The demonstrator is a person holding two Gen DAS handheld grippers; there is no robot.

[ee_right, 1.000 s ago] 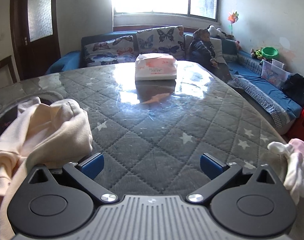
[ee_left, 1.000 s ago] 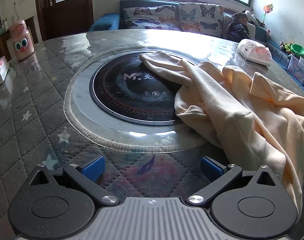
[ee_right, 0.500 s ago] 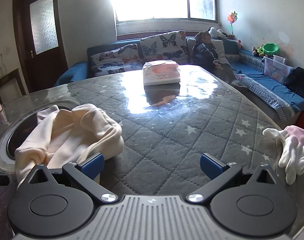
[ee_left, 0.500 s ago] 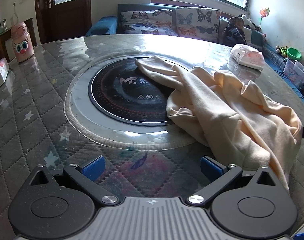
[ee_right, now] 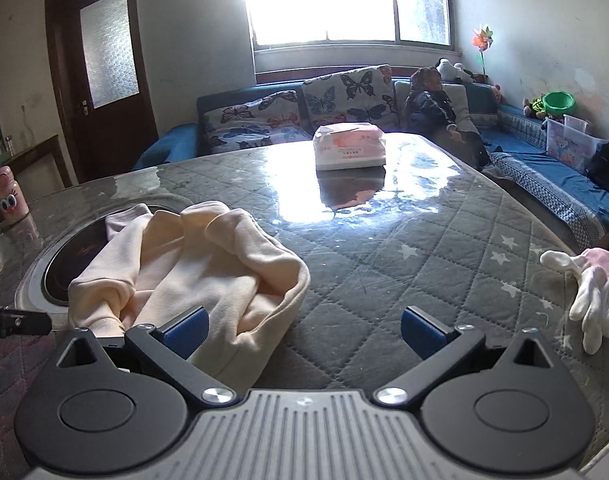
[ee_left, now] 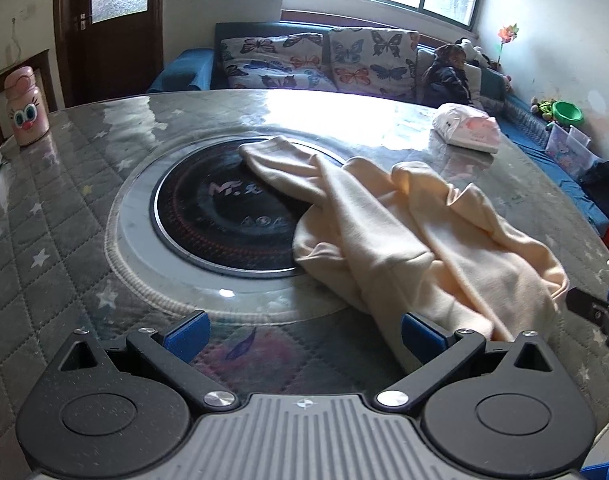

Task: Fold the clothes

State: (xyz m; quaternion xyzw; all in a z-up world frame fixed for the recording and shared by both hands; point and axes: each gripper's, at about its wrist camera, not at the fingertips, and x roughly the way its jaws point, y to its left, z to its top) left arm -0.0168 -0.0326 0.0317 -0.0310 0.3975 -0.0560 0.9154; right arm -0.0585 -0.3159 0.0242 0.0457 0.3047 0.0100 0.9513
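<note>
A crumpled cream garment (ee_left: pixel 404 232) lies on the quilted grey table, partly over the round black hotplate (ee_left: pixel 220 220). It also shows in the right wrist view (ee_right: pixel 192 272). My left gripper (ee_left: pixel 302 334) is open and empty, just in front of the garment's near edge; its right fingertip sits at the cloth. My right gripper (ee_right: pixel 302 332) is open and empty; its left fingertip sits at the garment's near right edge. Part of the right gripper (ee_left: pixel 592 312) shows at the right of the left wrist view.
A pink and white tissue pack (ee_right: pixel 349 151) lies at the far side of the table. White and pink gloves (ee_right: pixel 592 292) lie near the right edge. A pink cartoon bottle (ee_left: pixel 24 112) stands at the far left. A sofa with a seated child (ee_right: pixel 436 108) is behind.
Both grippers have drawn back from the garment, so more of the cloth and the table shows. The garment lies released on the table. Both stayed open.
</note>
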